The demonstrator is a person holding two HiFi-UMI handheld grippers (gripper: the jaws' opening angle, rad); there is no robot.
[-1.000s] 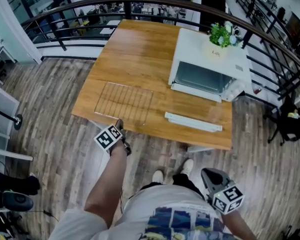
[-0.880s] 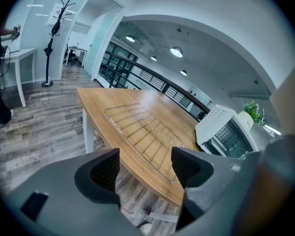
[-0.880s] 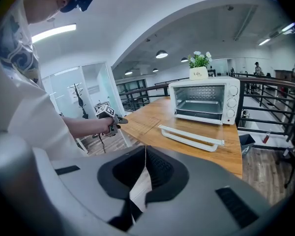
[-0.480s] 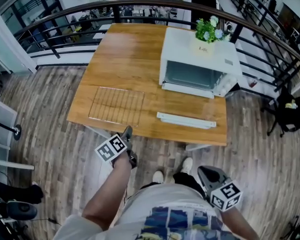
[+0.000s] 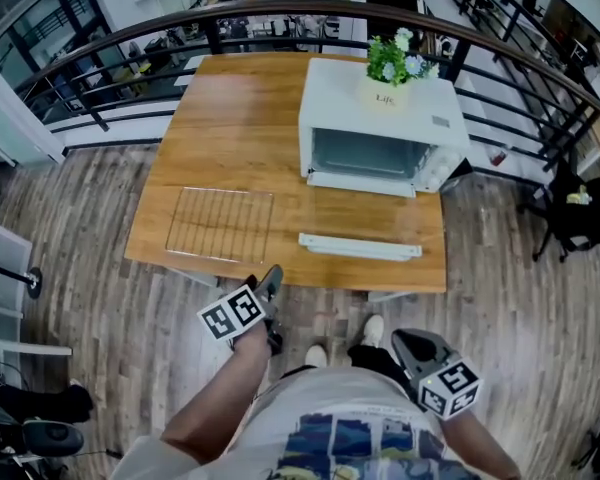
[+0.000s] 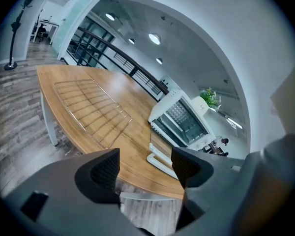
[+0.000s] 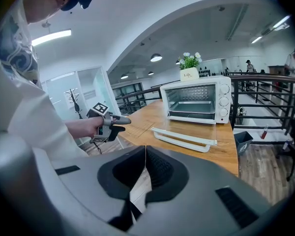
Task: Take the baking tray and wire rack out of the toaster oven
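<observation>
Well, wire rack [image 5: 220, 225] and baking tray [image 5: 360, 247] both lie on the surface [image 5: 230, 128], toaster oven [image 5: 380, 103] looks empty, left tongs [image 6: 145, 167] apart, right tongs [image 7: 145, 168] together, so the job looks done.

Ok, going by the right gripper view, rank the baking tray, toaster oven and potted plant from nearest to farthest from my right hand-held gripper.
1. baking tray, by the table's front edge.
2. toaster oven, behind the tray.
3. potted plant, on top of the oven.
</observation>
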